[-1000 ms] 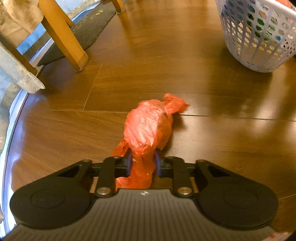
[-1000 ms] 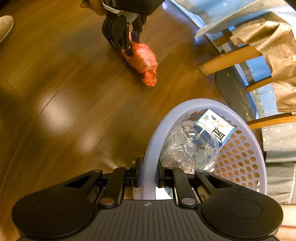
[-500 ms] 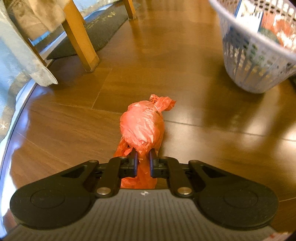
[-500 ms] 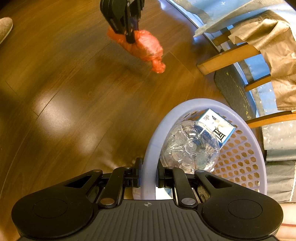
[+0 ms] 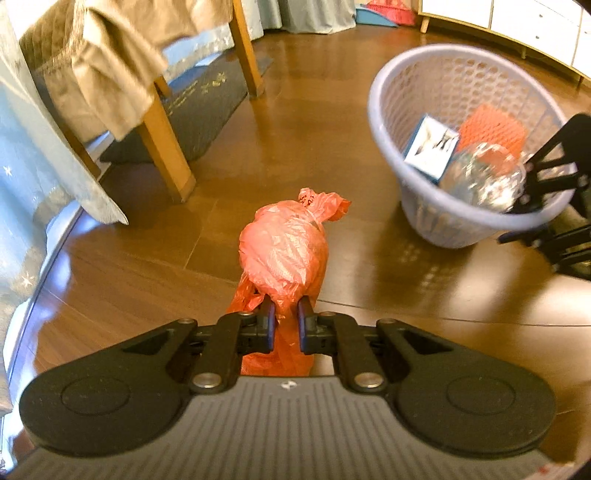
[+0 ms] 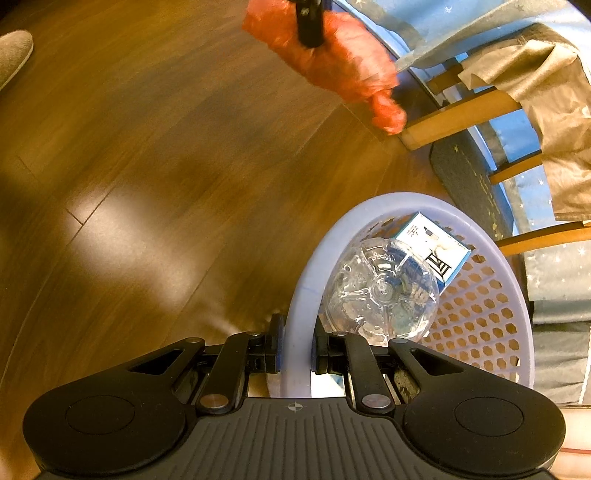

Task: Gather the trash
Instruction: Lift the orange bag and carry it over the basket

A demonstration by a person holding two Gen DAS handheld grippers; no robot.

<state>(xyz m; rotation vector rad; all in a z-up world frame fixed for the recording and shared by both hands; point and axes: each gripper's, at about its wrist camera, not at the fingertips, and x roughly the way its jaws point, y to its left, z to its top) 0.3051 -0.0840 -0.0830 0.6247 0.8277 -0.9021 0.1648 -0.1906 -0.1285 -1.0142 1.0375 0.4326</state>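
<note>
A knotted orange plastic bag (image 5: 284,251) hangs above the wooden floor, with my left gripper (image 5: 285,321) shut on its lower end. From the right wrist view the same orange bag (image 6: 343,62) floats at the top, blurred, the left gripper's black finger (image 6: 309,22) across it. My right gripper (image 6: 294,345) is shut on the near rim of the lavender basket (image 6: 480,317). The basket (image 5: 436,221) stands to the right of the bag, tilted, holding a clear plastic bottle (image 6: 380,291), a blue and white carton (image 6: 432,245) and an orange mesh piece (image 5: 493,129).
Wooden chair legs (image 5: 166,155) with tan cloth (image 5: 107,62) draped over them stand at the left, on a dark mat (image 5: 207,107). A blue starry cloth (image 5: 26,177) hangs beside them. A grey slipper (image 6: 13,55) lies at the far left. White cabinets (image 5: 535,26) line the back wall.
The left gripper closed on the orange bag and lifted it off the floor, higher in each frame. The right gripper and the basket stayed put.
</note>
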